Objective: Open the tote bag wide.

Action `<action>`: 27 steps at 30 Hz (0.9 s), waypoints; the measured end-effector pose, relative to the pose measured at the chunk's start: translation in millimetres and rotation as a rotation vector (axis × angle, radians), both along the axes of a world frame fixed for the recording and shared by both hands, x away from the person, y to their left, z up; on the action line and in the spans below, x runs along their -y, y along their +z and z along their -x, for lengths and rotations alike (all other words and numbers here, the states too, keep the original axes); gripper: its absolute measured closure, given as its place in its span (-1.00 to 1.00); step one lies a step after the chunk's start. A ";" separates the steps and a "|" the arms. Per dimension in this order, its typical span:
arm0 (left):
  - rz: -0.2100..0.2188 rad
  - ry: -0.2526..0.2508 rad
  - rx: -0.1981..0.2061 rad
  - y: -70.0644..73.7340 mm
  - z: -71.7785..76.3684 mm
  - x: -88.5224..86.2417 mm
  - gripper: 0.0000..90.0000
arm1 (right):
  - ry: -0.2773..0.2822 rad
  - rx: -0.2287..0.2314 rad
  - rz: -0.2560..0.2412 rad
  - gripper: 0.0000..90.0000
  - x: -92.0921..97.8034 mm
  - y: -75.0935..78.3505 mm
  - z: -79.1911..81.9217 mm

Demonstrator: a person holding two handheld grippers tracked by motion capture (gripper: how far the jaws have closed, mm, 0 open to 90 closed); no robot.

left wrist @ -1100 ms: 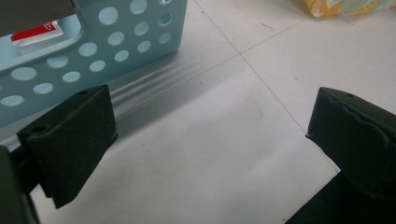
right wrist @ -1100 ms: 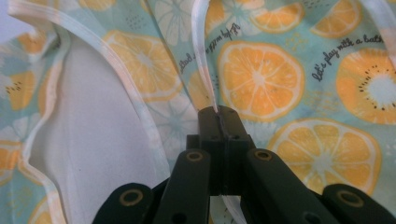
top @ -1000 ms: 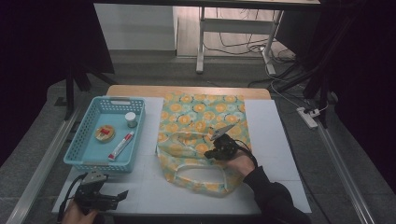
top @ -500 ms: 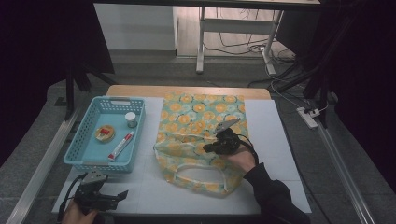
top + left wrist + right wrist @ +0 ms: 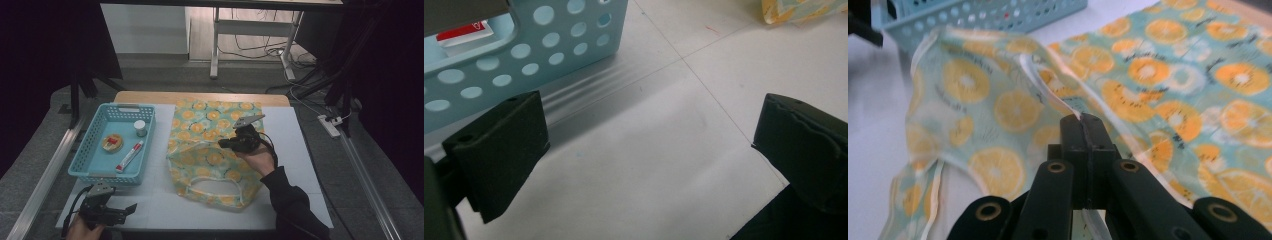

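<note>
A teal cloth bag printed with orange slices [image 5: 210,150] lies on the white table [image 5: 295,165], its mouth and white handle toward the near edge. My right gripper [image 5: 225,142] is over the bag's middle, shut on a white strap of the bag [image 5: 1068,107] and holding its upper layer lifted. Down at the near left corner of the table, my left gripper [image 5: 131,208] rests low and open, jaws wide apart with bare table between them [image 5: 649,150]. It sits just in front of the blue basket [image 5: 524,55].
The light blue perforated basket [image 5: 100,172] stands left of the bag and holds a tube [image 5: 129,156], a small white jar [image 5: 140,128] and a round item [image 5: 112,142]. Metal rails run along both table sides. A power strip [image 5: 331,125] lies on the floor at right.
My right gripper has moved up and away from the near edge, pulling the bag's upper layer with it so the mouth opens wider. The left gripper has stayed put.
</note>
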State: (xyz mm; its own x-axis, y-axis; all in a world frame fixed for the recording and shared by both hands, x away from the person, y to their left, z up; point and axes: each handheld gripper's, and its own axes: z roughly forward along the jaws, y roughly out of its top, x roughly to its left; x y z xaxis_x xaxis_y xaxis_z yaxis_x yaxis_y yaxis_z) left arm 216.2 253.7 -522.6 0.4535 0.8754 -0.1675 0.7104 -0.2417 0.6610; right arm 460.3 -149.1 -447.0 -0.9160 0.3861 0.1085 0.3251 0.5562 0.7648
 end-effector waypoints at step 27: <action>0.009 0.004 0.000 0.1 0.1 -1.2 -0.97 | -0.025 -0.026 -0.087 1.00 -28.4 35.4 -41.4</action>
